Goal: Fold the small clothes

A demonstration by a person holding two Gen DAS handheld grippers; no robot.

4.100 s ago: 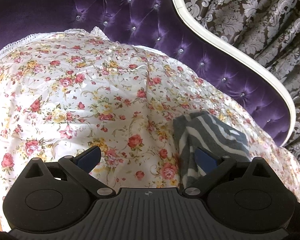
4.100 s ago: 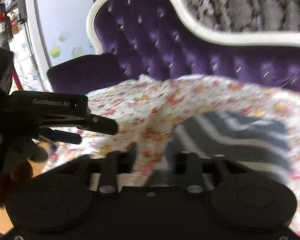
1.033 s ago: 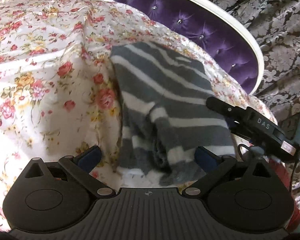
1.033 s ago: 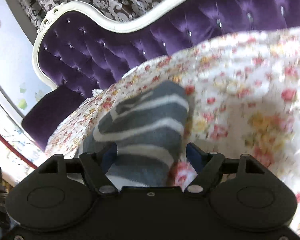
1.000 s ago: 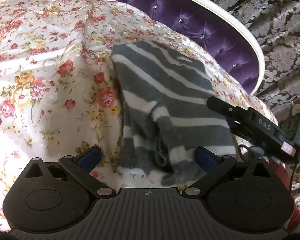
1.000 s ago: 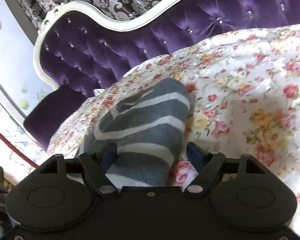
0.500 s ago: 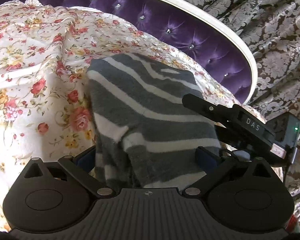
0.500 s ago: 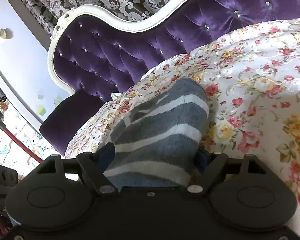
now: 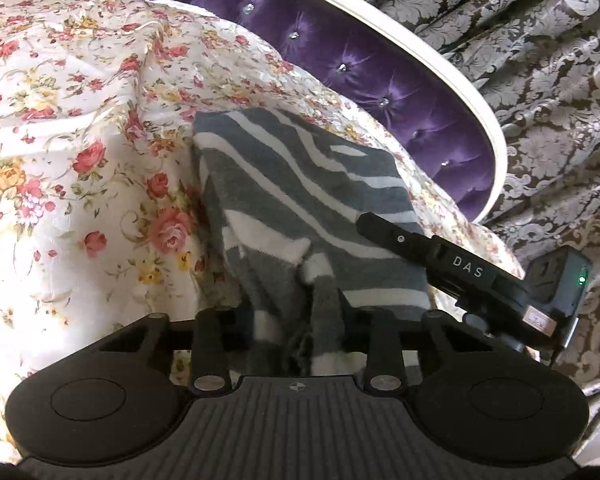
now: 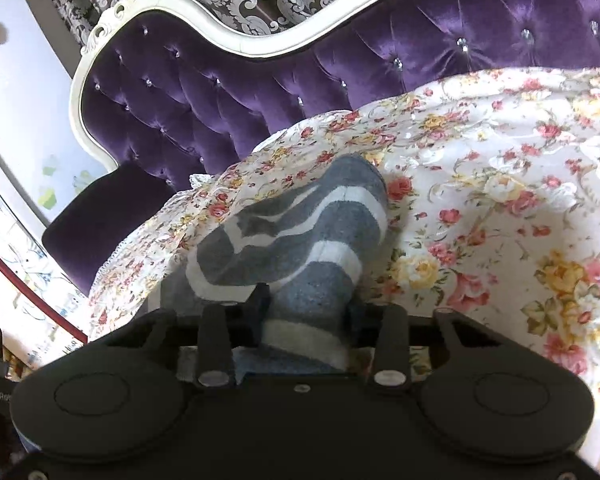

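A grey-and-white striped knit garment (image 9: 300, 184) lies on a floral sheet (image 9: 80, 152). My left gripper (image 9: 296, 320) sits at its near edge. Its jaws are closing, with a bunched fold of the garment pinched between them. In the right wrist view the same garment (image 10: 300, 240) humps up. My right gripper (image 10: 306, 312) is closing on its near end, and its pads press the knit from both sides. One finger (image 9: 404, 240) of the right gripper lies over the garment's right edge in the left wrist view.
The floral sheet covers a purple tufted sofa (image 10: 260, 80) with a white curved frame (image 9: 452, 76). Patterned curtains (image 9: 540, 80) hang behind it. A sofa arm (image 10: 112, 216) and a pale wall are at the left of the right wrist view.
Both grippers' jaws have come inward from wide apart onto the garment's near edge. The knit between them is now bunched and humped up.
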